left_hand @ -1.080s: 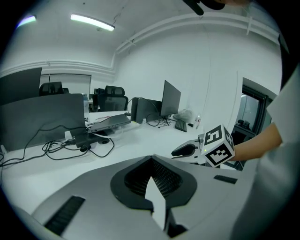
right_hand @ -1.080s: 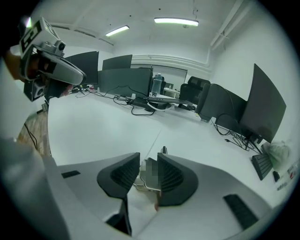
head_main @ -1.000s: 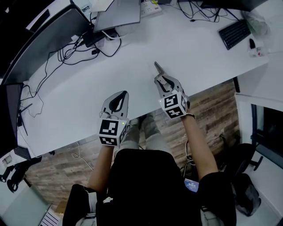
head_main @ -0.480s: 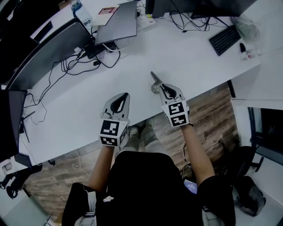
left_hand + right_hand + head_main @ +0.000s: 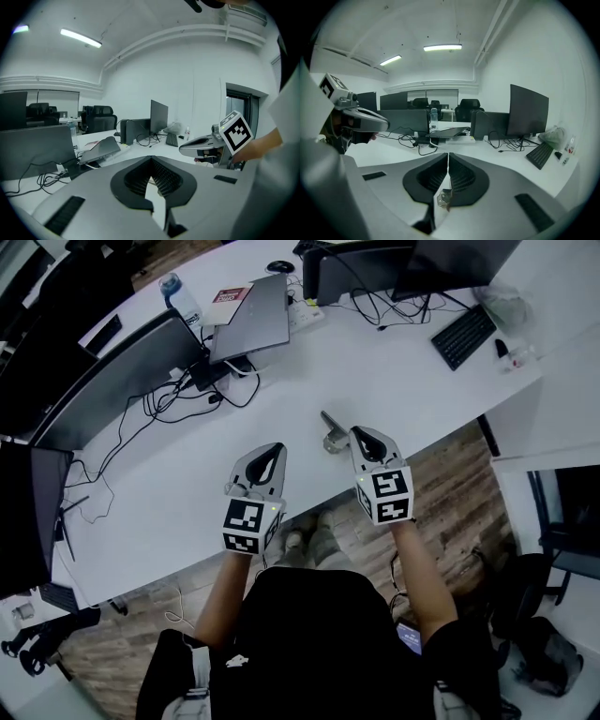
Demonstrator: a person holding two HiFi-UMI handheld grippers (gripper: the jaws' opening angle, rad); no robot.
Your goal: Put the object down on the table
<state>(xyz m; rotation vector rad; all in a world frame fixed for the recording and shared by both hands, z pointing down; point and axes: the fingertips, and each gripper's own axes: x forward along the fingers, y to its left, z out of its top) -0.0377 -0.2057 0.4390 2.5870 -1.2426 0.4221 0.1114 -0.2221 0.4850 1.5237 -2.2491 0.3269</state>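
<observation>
Two grippers showed (left gripper (image 5: 278, 448), right gripper (image 5: 356, 431)). There was one metal piece (image 5: 331, 430), one laptop (image 5: 253, 320), one keyboard (image 5: 462, 337), one bottle (image 5: 180, 298).

We look steeply down from head height onto the tabletop (image 5: 403, 381). Cameras close behind the left tongs (image 5: 278, 448) and right tongs (image 5: 357, 431) face level across it; all share the laptop (image 5: 251, 320).

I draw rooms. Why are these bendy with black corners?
Left gripper view: the wide lens bends the ceiling pipe and blacks the corners. Right gripper view: same black rim. Head view: no black corners, even light on the white table.
</observation>
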